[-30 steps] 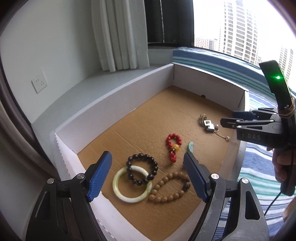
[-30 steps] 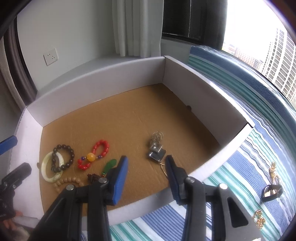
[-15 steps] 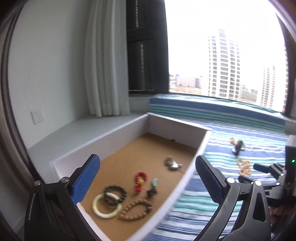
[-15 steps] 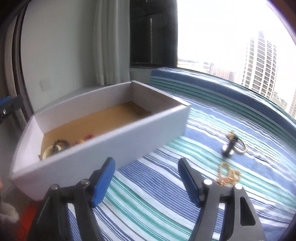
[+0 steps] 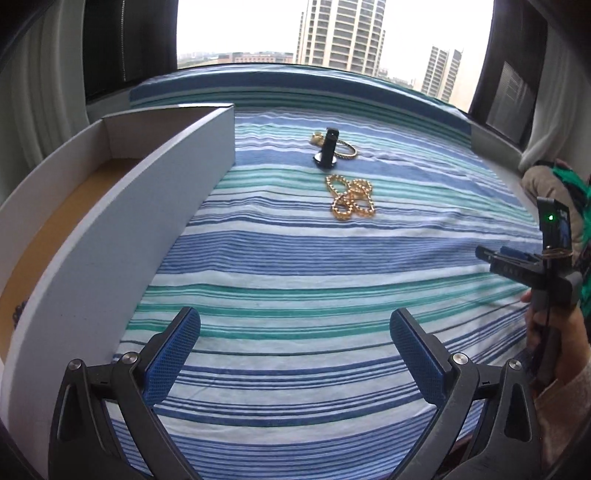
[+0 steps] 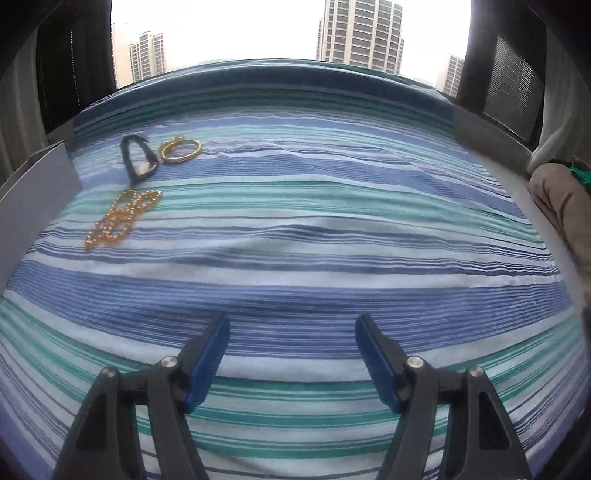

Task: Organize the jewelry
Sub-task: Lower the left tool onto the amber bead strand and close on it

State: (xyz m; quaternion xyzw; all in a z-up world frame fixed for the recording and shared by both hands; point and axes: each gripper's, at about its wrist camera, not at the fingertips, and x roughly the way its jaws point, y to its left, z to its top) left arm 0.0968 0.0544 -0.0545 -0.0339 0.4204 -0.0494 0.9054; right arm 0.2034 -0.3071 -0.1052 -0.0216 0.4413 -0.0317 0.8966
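Change: both grippers are swinging away from the box [image 5: 110, 229] onto striped bedding [image 6: 332, 240].
Left gripper [image 5: 295, 347]: jaws standing wide, empty.
Right gripper [image 6: 291, 354]: jaws parted, empty.
Jewelry: gold chain [image 5: 351, 199], gold bangle [image 6: 181, 149], black clip [image 6: 137, 162] lying near the box.

High-rise apt, prob. a bedroom w/ a window seat — a striped blue, teal and white bedsheet [image 6: 314, 229] covers a padded ledge right under a wide window [image 6: 258, 29]. Outside: tall residential towers [image 5: 341, 33] under a pale sky, so the room sits well above street level. Pale curtains [image 5: 40, 92] hang at the sides, dark frames next to them — domestic furnishing, no work or shop gear.
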